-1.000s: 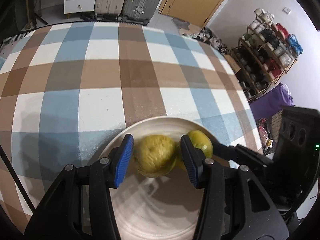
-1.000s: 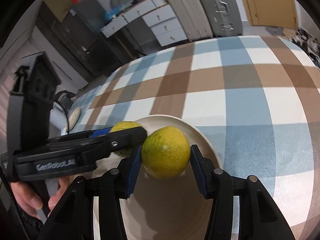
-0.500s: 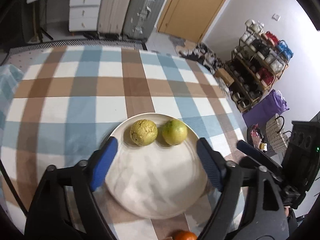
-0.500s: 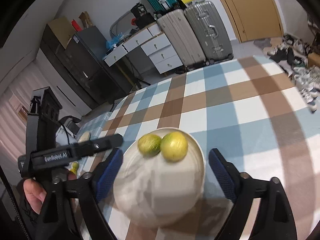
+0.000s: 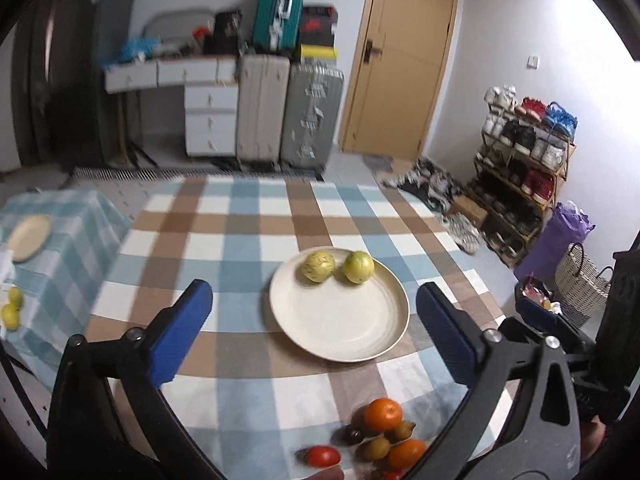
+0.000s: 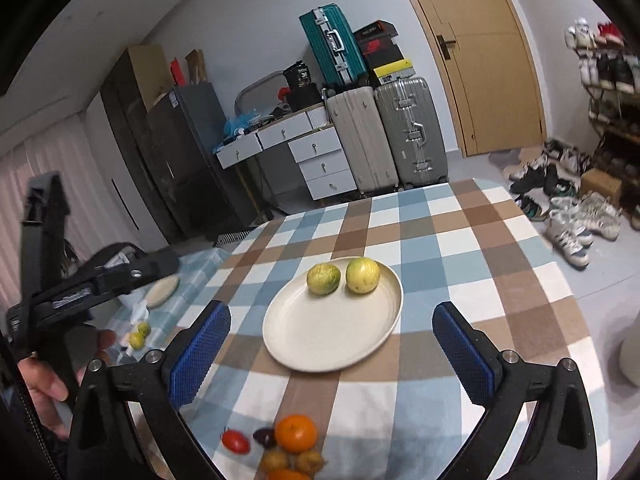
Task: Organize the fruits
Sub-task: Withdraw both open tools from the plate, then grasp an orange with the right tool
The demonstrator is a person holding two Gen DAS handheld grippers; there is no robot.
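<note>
A cream plate (image 5: 340,332) (image 6: 320,340) sits mid-table on the checked cloth. Two yellow-green fruits lie side by side at its far rim: a wrinkled one (image 5: 318,266) (image 6: 323,278) on the left and a smoother one (image 5: 359,267) (image 6: 362,275) on the right. My left gripper (image 5: 316,336) is open and empty, raised above the table on the near side of the plate. My right gripper (image 6: 332,352) is open and empty too, at about the same height. A pile of loose fruit lies near the front edge: an orange (image 5: 383,414) (image 6: 296,433), a small tomato (image 5: 323,456) (image 6: 236,442), small brown fruits (image 5: 376,448) (image 6: 308,460).
A side table with a check cloth at the left holds a small plate (image 5: 28,238) (image 6: 162,291) and two yellow fruits (image 5: 10,316) (image 6: 138,336). Suitcases, drawers and a door stand beyond the table's far edge. A shoe rack (image 5: 524,160) stands at the right.
Both grippers let go of the two green fruits on the plate, opened wide and pulled back and up. The fruit pile at the front edge has come into view.
</note>
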